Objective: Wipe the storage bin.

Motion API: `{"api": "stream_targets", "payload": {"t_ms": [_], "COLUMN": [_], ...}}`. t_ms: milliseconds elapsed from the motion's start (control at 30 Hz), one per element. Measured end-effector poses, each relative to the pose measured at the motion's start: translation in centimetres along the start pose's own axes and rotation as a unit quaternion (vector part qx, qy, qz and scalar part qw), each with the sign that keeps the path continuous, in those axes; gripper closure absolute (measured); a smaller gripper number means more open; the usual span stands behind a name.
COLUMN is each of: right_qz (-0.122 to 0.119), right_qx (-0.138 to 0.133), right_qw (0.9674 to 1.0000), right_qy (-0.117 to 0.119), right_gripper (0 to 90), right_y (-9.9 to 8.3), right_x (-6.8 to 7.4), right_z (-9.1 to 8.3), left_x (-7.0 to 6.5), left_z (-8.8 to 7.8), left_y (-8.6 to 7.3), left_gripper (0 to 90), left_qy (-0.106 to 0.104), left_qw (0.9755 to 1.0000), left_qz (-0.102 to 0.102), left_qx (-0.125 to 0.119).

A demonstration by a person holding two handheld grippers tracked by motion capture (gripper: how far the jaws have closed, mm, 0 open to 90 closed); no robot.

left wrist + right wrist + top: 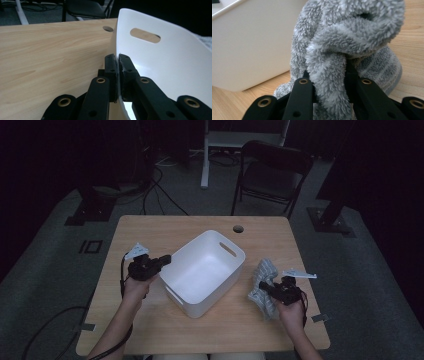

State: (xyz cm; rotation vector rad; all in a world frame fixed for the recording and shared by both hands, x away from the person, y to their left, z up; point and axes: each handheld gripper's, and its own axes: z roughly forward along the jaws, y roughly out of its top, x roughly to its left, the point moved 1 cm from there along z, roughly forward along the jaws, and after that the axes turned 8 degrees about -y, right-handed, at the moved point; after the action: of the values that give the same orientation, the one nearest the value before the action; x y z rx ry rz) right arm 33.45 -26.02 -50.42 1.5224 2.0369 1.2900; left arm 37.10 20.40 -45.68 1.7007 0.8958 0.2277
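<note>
A white plastic bin (205, 270) with handle slots stands slantwise in the middle of the wooden table (150, 232). My left gripper (165, 260) is shut on the bin's left rim (118, 57), one jaw outside the wall and one inside. A fluffy grey striped towel (263, 287) lies bunched on the table to the right of the bin. My right gripper (266, 288) is shut on a fold of the towel (329, 75), which bulges up over the jaws. The bin's side wall (249, 45) stands just left of the towel.
A round cable hole (238, 228) sits near the table's far edge. A black folding chair (270, 175) and a white stand (205, 155) are on the floor beyond the table. Cables trail on the floor at the left.
</note>
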Motion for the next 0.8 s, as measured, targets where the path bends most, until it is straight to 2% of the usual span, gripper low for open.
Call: {"api": "stream_targets", "payload": {"t_ms": [200,300,367,467,567,667,733,800], "right_qz": [-0.001,-0.001,-0.001,-0.002,-0.004,-0.009,-0.009,-0.008], "right_qx": [0.001,0.002,0.002,0.001,0.000,0.000,0.000,-0.005], "right_qw": [1.0000,1.0000,1.0000,1.0000,1.0000,0.9999,0.9999,0.9999], "right_qy": [0.000,0.001,0.001,0.003,0.005,0.008,0.010,0.011], "right_gripper": [75.8,75.8,75.8,75.8,75.8,75.8,75.8,75.8], "right_y": [0.0,0.0,0.0,0.1,0.4,0.5,0.7,1.0], "right_x": [0.0,0.0,0.0,0.2,0.3,0.7,0.9,1.0], "right_z": [0.0,0.0,0.0,0.0,0.0,0.1,0.1,-0.1], "left_x": [-0.7,-0.6,-0.6,-0.9,-0.7,-1.0,-1.0,-0.9], "left_z": [-0.9,-1.0,-1.0,-0.9,-0.8,-0.7,-0.5,-0.5], "left_y": [-0.7,-1.0,-1.0,-0.9,-1.1,-1.1,-1.3,-1.5], "left_gripper": [86.4,86.3,86.2,86.5,86.3,86.5,86.3,86.1], "left_qy": [0.016,0.014,0.015,0.024,0.020,0.033,0.035,0.032], "left_qw": [0.9997,0.9996,0.9996,0.9994,0.9995,0.9988,0.9986,0.9989], "left_qz": [0.012,0.004,0.006,0.019,0.016,0.033,0.038,0.032], "left_qx": [-0.012,-0.026,-0.022,-0.015,-0.018,-0.011,-0.009,-0.017]}}
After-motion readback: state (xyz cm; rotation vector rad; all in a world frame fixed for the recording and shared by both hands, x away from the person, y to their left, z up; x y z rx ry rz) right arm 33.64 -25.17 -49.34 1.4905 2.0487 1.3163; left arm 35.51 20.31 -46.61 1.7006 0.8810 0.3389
